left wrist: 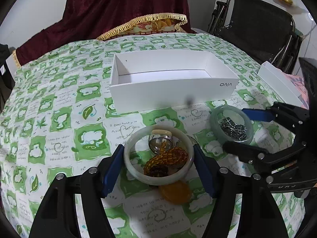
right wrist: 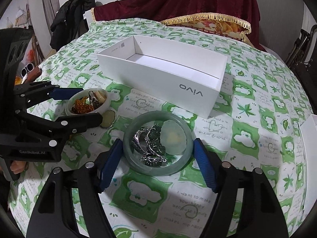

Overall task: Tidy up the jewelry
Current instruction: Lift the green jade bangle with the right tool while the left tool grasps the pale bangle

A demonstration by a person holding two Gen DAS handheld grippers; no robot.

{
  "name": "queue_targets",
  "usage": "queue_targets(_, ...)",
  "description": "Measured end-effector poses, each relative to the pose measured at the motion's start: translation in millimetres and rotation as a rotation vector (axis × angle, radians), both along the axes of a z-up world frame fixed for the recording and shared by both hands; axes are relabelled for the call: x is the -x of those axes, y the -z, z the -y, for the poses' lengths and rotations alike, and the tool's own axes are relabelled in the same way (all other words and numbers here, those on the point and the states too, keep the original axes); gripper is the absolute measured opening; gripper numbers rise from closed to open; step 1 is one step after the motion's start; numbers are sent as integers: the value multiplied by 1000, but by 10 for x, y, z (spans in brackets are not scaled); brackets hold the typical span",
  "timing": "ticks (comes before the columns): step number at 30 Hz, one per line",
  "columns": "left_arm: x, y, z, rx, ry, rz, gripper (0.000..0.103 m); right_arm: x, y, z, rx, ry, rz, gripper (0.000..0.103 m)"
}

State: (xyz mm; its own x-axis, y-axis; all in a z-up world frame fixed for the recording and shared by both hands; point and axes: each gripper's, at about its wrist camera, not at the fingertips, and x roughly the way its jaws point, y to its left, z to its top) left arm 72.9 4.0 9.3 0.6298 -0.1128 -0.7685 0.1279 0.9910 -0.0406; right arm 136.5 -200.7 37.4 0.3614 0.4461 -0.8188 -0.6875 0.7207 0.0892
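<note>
Left edge: the tablecloth (left wrist: 59, 103) is seen to fall away at the rim; open cloth lies left of the left gripper (left wrist: 158, 156).
Left gripper: its blue pads are set against the two outer sides of the pale bangle (left wrist: 158, 178), which is gripped across its width.
Pale bangle: it lies on the cloth in front of the box (left wrist: 170, 91); amber beads (left wrist: 168, 158) and a ring (left wrist: 160, 140) are heaped inside it.
Amber pendant: a flat pendant (left wrist: 176, 194) lies just beside the bangle's near rim, partly under it.
Box: an open white box with bare floor is set beyond both bangles, its near wall standing between them and the far cloth.
Right gripper: the right gripper (right wrist: 158, 156) is closed on the green bangle (right wrist: 158, 171), a pad at each side.
Green bangle: it holds a silver chain with dark stones (right wrist: 152, 144) and a pale disc (right wrist: 174, 138).
Between grippers: the two are near, with only a narrow strip of cloth between.
Right edge: a white lid (left wrist: 277, 81) lies at the rim; a black chair (left wrist: 257, 29) stands beyond.
</note>
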Motion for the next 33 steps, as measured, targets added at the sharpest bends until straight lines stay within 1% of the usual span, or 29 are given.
queue_targets(2, 49, -27, 11, -6, -4, 20, 70, 11, -23, 17, -10, 3, 12, 70)
queue_targets(4, 97, -56, 4, 6, -3, 34, 70, 64, -86, 43, -31, -1, 50, 70)
queue_targets(7, 189, -125, 0, 19, -3, 67, 70, 140, -148, 45, -34, -5, 102, 70)
queue_targets(12, 298, -279, -44, 59, -10, 134, 70, 171, -198, 94, -56, 6, 126, 70)
queue_targets(14, 302, -320, -61, 67, -18, 147, 70, 175, -209, 123, -66, 16, 130, 70)
queue_targets(19, 227, -392, -127, 85, -40, 155, 70, 158, -257, 178, -79, 40, 154, 70)
queue_targets(24, 136, -502, -194, 117, -46, 168, 70, 110, -342, 264, -121, 72, 161, 70)
queue_targets(27, 78, -561, -195, 121, -44, 172, 70, 89, -393, 301, -145, 86, 168, 70)
queue_targets(33, -106, -701, -119, 103, -29, 186, 70, 57, -545, 351, -203, 97, 198, 70)
